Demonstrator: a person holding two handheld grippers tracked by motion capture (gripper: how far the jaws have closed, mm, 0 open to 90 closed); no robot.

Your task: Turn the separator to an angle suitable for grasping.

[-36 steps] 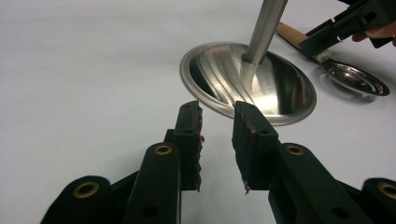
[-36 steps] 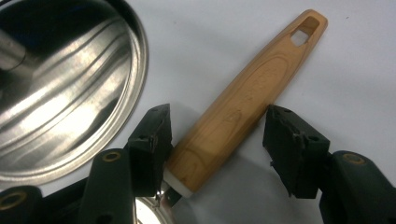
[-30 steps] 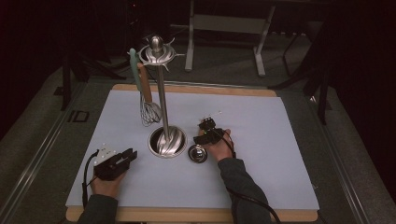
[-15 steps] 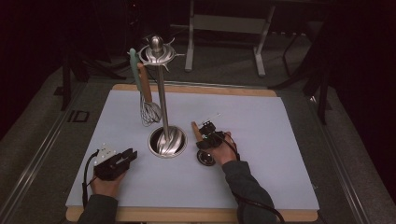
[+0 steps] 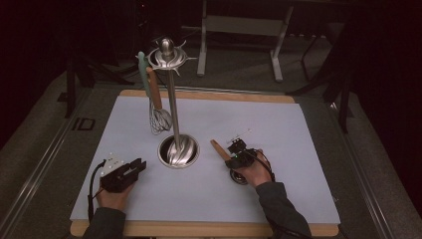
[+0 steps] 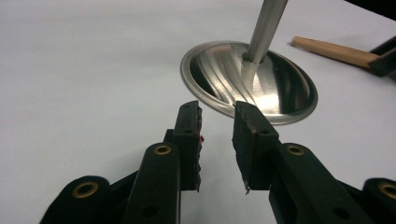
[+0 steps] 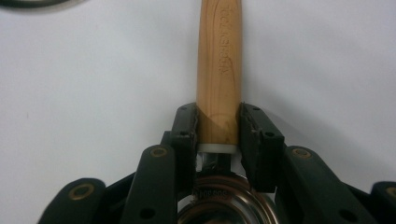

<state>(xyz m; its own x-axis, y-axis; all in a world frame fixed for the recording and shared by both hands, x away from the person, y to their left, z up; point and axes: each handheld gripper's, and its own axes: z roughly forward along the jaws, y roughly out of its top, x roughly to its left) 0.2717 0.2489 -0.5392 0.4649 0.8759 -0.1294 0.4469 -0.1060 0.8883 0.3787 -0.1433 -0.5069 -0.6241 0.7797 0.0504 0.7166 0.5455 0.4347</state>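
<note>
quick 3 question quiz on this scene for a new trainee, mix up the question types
1. True or false: the right gripper is shut on a wooden handle.
2. What hangs from the utensil stand beside its pole? A) whisk B) ladle C) tongs
3. Fill in: the left gripper has its jaws ____, and they point toward the stand's steel base.

Key: 1 true. 2 A, the whisk. 3 open, with nothing between them.

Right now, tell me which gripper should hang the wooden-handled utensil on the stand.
Right. The right gripper is already shut on the wooden-handled utensil; the left gripper is open, empty, near the stand base.
</note>
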